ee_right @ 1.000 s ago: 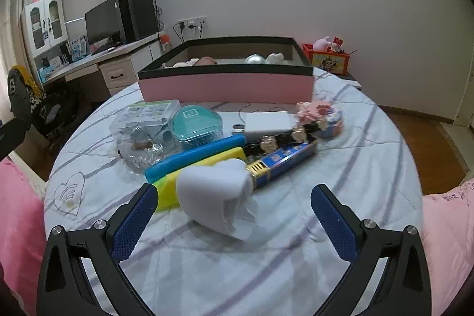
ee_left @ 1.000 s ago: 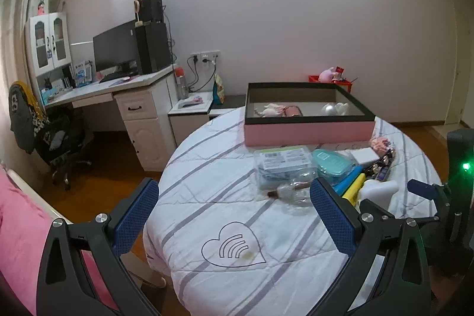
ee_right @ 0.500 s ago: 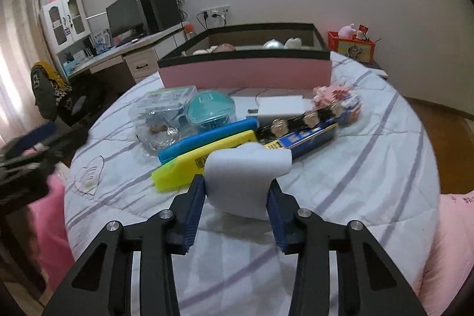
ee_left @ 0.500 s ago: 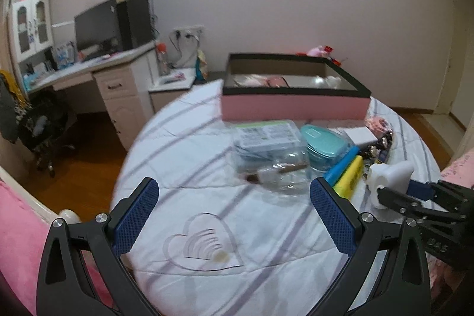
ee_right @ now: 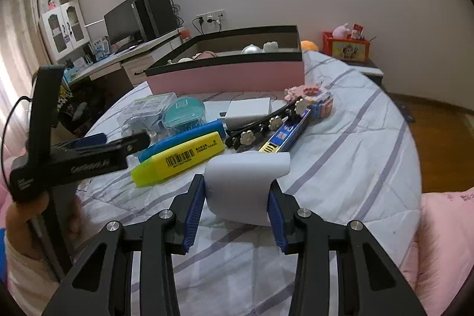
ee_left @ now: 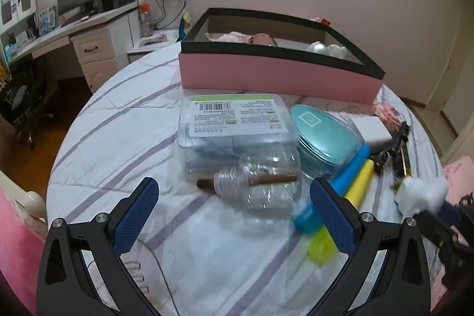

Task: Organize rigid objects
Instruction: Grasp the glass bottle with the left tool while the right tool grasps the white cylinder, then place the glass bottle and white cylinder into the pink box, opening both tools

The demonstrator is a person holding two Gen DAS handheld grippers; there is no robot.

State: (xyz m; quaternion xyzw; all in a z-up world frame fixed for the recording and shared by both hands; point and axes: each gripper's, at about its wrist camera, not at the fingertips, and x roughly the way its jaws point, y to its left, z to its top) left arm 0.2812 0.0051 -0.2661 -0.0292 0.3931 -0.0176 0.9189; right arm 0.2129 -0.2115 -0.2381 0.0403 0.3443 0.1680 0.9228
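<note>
Right claw (ee_right: 235,205) pinches white foam block (ee_right: 246,185); left claw (ee_left: 234,215) wide, empty, by clear bottle (ee_left: 263,182), whose stick only left view shows.

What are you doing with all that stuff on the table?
A person is tidying the table with a gripper in each hand. The right gripper has just closed on a white foam block. The left gripper is open, hovering by a clear bottle. The pink box behind already holds a few things.
</note>
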